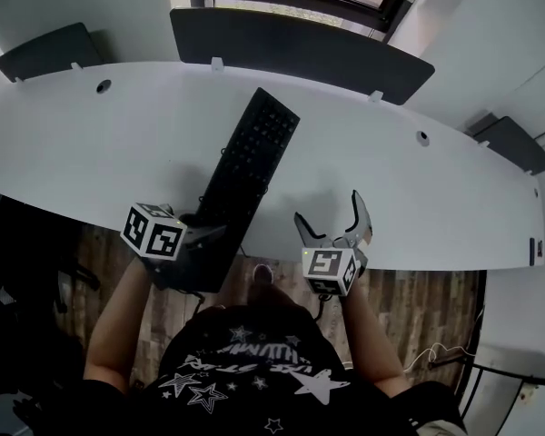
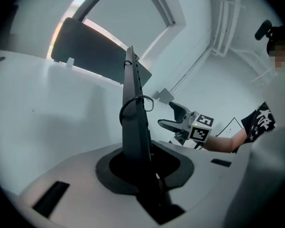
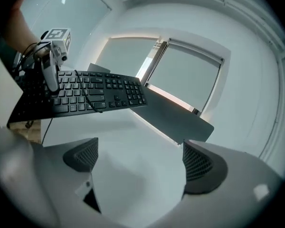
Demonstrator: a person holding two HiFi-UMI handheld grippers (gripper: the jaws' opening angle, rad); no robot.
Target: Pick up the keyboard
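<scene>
A black keyboard (image 1: 251,163) hangs tilted above the white desk (image 1: 109,153), its far end over the desk middle and its near end past the front edge. My left gripper (image 1: 203,232) is shut on that near end. In the left gripper view the keyboard (image 2: 134,122) stands edge-on between the jaws, with its cable (image 2: 138,101) looped beside it. My right gripper (image 1: 330,213) is open over the desk's front edge, to the right of the keyboard, with nothing between its fingers. The right gripper view shows the keyboard (image 3: 80,94) held up by the left gripper (image 3: 50,78).
Dark partition panels (image 1: 300,48) stand along the desk's back edge, with others at the far left (image 1: 45,51) and far right (image 1: 518,143). Two cable holes (image 1: 104,86) (image 1: 422,138) sit in the desk top. Wooden floor (image 1: 418,307) shows below the front edge.
</scene>
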